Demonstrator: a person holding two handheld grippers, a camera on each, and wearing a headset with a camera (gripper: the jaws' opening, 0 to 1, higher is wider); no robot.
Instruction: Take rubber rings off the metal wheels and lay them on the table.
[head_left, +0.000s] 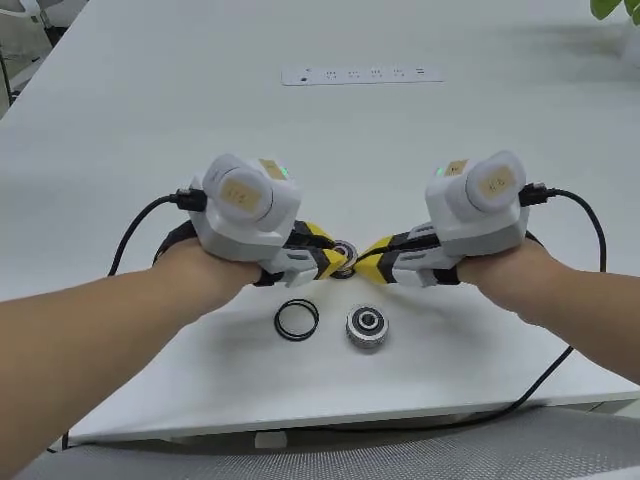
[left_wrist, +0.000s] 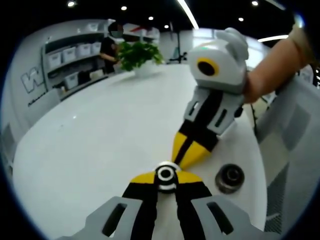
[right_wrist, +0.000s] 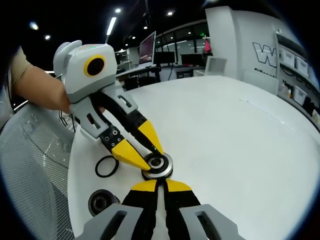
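Observation:
A small metal wheel (head_left: 345, 250) with a dark rubber rim is held just above the white table between the two grippers. My left gripper (head_left: 337, 263) is shut on this wheel (left_wrist: 166, 173), whose hub shows between the yellow tips (left_wrist: 145, 178). My right gripper (right_wrist: 160, 184) meets it from the other side, its jaws shut and pinching the dark rubber ring on the near rim of the wheel (right_wrist: 159, 164). A loose black rubber ring (head_left: 297, 320) lies flat on the table nearer to me. Beside it sits a second metal wheel (head_left: 367, 327).
A white power strip (head_left: 362, 75) lies far back on the table (head_left: 150, 120). Black cables (head_left: 135, 232) trail from both grippers toward the near table edge. A potted plant (left_wrist: 140, 52) stands at the table's far end, and a mesh chair (right_wrist: 35, 165) is close by.

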